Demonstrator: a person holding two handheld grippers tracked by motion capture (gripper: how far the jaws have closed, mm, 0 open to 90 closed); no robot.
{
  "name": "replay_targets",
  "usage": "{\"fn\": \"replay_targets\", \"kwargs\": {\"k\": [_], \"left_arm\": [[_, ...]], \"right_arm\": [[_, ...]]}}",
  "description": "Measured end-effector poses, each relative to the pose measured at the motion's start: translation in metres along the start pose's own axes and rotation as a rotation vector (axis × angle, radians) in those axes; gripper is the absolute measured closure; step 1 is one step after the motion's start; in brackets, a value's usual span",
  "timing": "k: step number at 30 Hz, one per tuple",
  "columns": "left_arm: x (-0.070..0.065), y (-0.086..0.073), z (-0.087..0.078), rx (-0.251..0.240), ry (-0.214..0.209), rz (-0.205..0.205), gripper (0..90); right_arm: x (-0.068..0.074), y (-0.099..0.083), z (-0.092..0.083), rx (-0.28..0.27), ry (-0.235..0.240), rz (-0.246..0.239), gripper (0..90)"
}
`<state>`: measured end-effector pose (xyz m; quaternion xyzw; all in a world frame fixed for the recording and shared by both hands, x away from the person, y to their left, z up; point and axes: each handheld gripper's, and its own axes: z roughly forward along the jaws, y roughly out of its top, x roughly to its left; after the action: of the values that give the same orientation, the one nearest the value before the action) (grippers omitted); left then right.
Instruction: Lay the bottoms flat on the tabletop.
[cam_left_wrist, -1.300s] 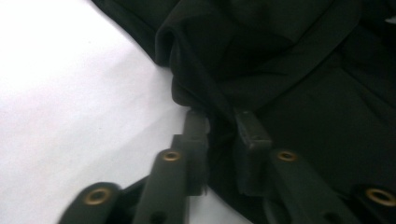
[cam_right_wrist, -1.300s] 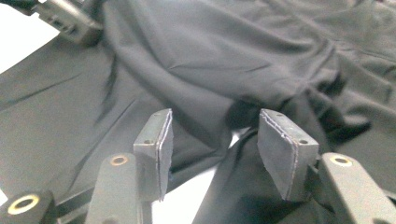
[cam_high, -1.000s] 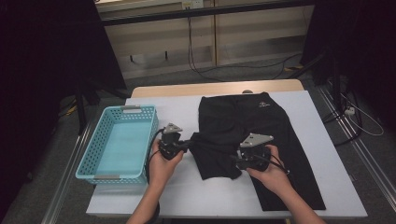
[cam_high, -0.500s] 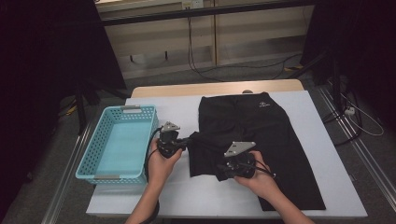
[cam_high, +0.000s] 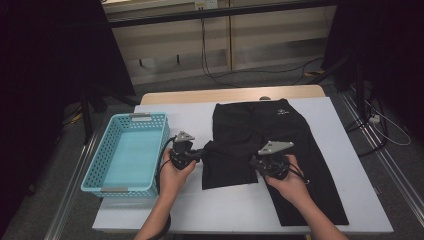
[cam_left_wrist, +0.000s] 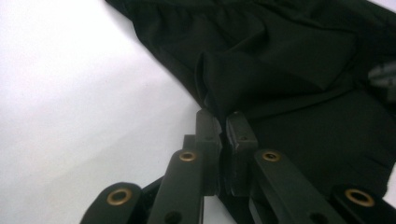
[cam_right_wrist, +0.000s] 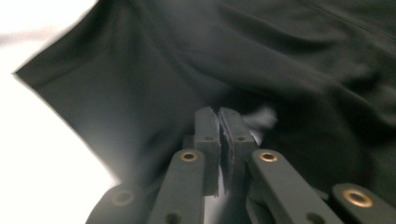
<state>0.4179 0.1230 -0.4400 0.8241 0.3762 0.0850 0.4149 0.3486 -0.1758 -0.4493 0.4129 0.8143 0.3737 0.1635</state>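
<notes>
Now a pair of black trousers (cam_high: 270, 145) lies on the white counter (cam_high: 235, 210), one leg folded across toward nine o'clock. At the fold's nine o'clock edge the left tool (cam_high: 199, 153) is clamped on a pinch of the cloth (cam_left_wrist: 261, 70). At about five o'clock of the folded leg the right tool (cam_high: 252, 163) has just been closing, its jaws together on the fabric (cam_right_wrist: 154, 93). A turquoise basket (cam_high: 95, 170) stands at nine o'clock, near the left hand (cam_high: 172, 175).
</notes>
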Motion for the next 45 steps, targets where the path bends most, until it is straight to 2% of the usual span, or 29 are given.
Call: {"fn": "replay_targets", "kwargs": {"k": [1,2,3,7,11,16,19,20,23,24,25,27,28,31,33,34,37,39,41,45], "left_arm": [[0.0,-0.001,0.002,-0.004,0.004,-0.003,83.0],[0.0,-0.002,0.004,-0.006,0.014,-0.001,78.4],[0.0,-0.002,0.005,0.005,0.017,0.004,74.3],[0.0,-0.003,0.005,-0.005,0.031,0.009,51.0],[-0.001,-0.001,0.0,-0.009,0.05,0.014,35.5],[-0.001,-0.001,-0.005,-0.006,0.057,0.025,28.0],[-0.001,-0.002,-0.006,0.003,0.059,0.027,27.2],[-0.001,-0.003,-0.006,0.0,0.057,0.021,27.0],[0.0,-0.004,-0.007,0.002,0.067,0.022,26.3],[0.0,-0.005,-0.007,0.01,0.065,0.024,26.0],[0.0,-0.005,-0.008,0.008,0.068,0.024,25.9],[0.0,-0.006,-0.009,0.009,0.071,0.025,25.2],[0.0,-0.007,-0.01,0.011,0.071,0.027,25.0],[-0.001,-0.009,-0.011,0.023,0.069,0.036,24.1],[-0.002,-0.01,-0.011,0.026,0.071,0.034,23.9],[-0.003,-0.011,-0.01,0.036,0.066,0.033,23.9],[-0.006,-0.013,-0.007,0.052,0.051,0.033,24.3],[-0.009,-0.014,-0.005,0.065,0.045,0.036,24.8],[-0.011,-0.015,-0.003,0.074,0.045,0.042,26.2],[-0.012,-0.018,-0.004,0.089,0.06,0.044,28.6]], "right_arm": [[-0.002,-0.002,0.0,0.012,-0.029,-0.019,82.7],[-0.003,-0.003,-0.001,0.014,-0.038,-0.024,79.4],[-0.003,-0.003,-0.001,0.01,-0.035,-0.02,78.0],[0.003,0.002,-0.005,-0.024,-0.039,-0.044,67.9],[0.013,0.008,-0.01,-0.052,-0.016,-0.072,60.1],[0.028,0.012,-0.01,-0.059,0.037,-0.132,57.4],[0.038,0.012,-0.005,-0.036,0.065,-0.17,57.0],[0.041,0.012,-0.002,-0.017,0.061,-0.186,57.8],[0.043,0.009,0.007,0.031,-0.002,-0.237,61.2],[0.042,0.008,0.01,0.04,-0.003,-0.223,67.0],[0.04,0.007,0.012,0.045,0.006,-0.214,76.6],[0.037,0.006,0.013,0.05,0.014,-0.205,85.3],[0.035,0.007,0.012,0.044,0.016,-0.188,86.0],[0.021,0.008,0.006,-0.014,0.031,-0.084,85.8],[0.009,0.006,0.003,-0.026,0.009,-0.02,82.0],[0.004,0.004,0.002,-0.015,-0.012,-0.007,81.8],[-0.005,-0.004,0.002,0.019,-0.028,0.0,81.9],[-0.008,-0.006,0.001,0.028,-0.051,0.003,77.3],[-0.01,-0.006,-0.001,0.023,-0.073,-0.012,76.3],[-0.009,-0.005,-0.004,0.015,-0.082,-0.025,75.3]]}}
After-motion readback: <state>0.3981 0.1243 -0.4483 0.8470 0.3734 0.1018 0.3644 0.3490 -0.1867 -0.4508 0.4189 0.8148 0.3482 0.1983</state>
